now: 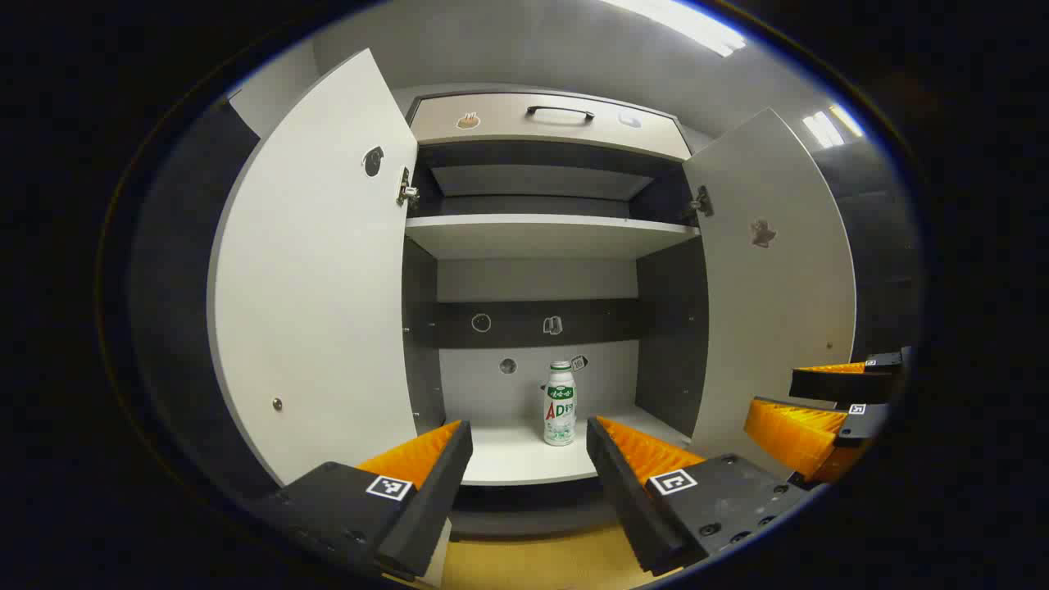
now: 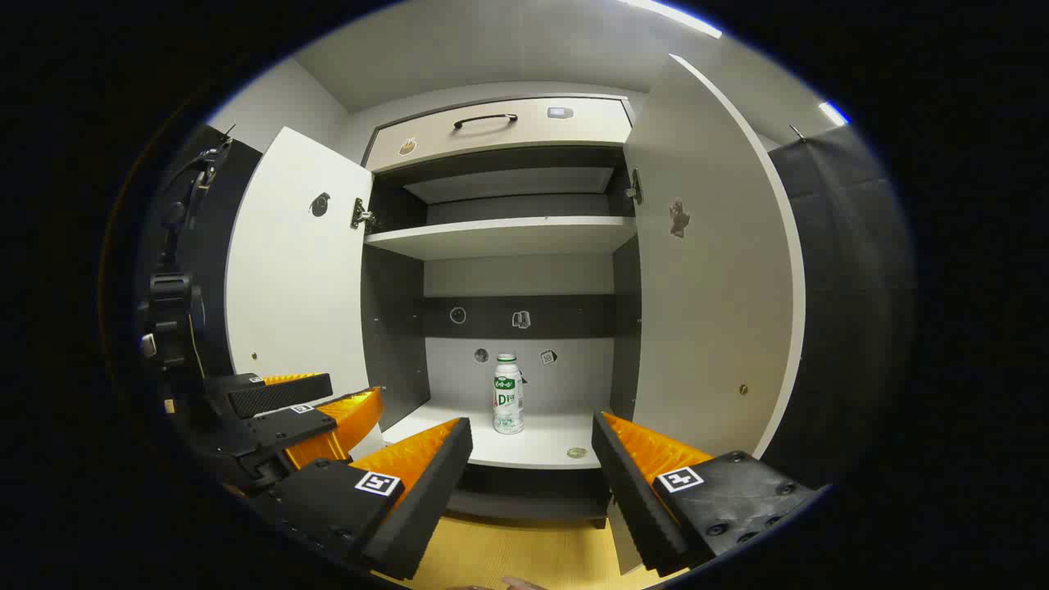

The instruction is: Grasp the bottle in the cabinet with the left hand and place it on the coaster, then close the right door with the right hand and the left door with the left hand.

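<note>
A small white bottle (image 1: pixel 560 403) with a green label stands upright on the lower shelf (image 1: pixel 508 463) of the open cabinet, near the back wall. My left gripper (image 1: pixel 529 426) is open in front of the shelf, and the bottle shows between its orange fingers, farther in and not touched. In the right gripper view the bottle (image 2: pixel 508 393) stands ahead of my open right gripper (image 2: pixel 531 422), also apart from it. The left door (image 1: pixel 320 287) and right door (image 1: pixel 770 287) are both swung wide open. The right gripper (image 1: pixel 774 395) hangs open beside the right door.
An upper shelf (image 1: pixel 549 233) and a drawer with a black handle (image 1: pixel 559 111) sit above the bottle. A small round disc (image 2: pixel 577 452) lies near the shelf's front edge. Wooden surface (image 1: pixel 533 561) shows below the cabinet. The left gripper (image 2: pixel 356 388) is at the left.
</note>
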The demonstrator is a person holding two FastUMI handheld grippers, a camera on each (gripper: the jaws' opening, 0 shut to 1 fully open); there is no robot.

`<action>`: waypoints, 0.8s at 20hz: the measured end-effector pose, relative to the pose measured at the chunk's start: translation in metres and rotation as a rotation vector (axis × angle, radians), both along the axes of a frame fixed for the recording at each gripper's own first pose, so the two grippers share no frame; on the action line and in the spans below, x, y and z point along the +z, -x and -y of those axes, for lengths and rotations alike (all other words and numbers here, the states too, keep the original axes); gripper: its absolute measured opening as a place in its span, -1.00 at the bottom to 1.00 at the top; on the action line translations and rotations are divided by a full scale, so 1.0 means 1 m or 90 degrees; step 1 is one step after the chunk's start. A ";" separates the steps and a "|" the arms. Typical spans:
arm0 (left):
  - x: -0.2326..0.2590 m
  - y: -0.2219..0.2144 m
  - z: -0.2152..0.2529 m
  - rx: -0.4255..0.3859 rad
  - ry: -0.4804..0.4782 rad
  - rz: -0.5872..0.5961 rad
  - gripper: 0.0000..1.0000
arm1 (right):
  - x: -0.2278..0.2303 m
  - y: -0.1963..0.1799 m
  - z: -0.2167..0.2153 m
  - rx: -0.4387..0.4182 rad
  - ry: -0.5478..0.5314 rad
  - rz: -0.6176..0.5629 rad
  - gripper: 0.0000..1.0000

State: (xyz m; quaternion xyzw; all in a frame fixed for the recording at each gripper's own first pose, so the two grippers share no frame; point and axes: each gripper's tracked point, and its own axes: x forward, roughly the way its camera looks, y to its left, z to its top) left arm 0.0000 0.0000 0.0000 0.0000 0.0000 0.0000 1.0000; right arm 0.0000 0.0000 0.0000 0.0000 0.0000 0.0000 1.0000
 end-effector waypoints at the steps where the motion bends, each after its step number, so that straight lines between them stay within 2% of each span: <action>1: 0.000 0.001 -0.002 0.001 -0.001 0.002 0.80 | -0.001 0.000 0.000 0.000 -0.002 -0.004 0.96; 8: 0.006 0.011 -0.006 -0.005 -0.006 0.018 0.79 | 0.001 0.011 0.000 -0.020 -0.014 -0.003 0.95; 16: 0.003 0.020 -0.003 -0.044 -0.002 0.018 0.79 | -0.005 0.033 -0.005 -0.055 0.005 -0.012 0.95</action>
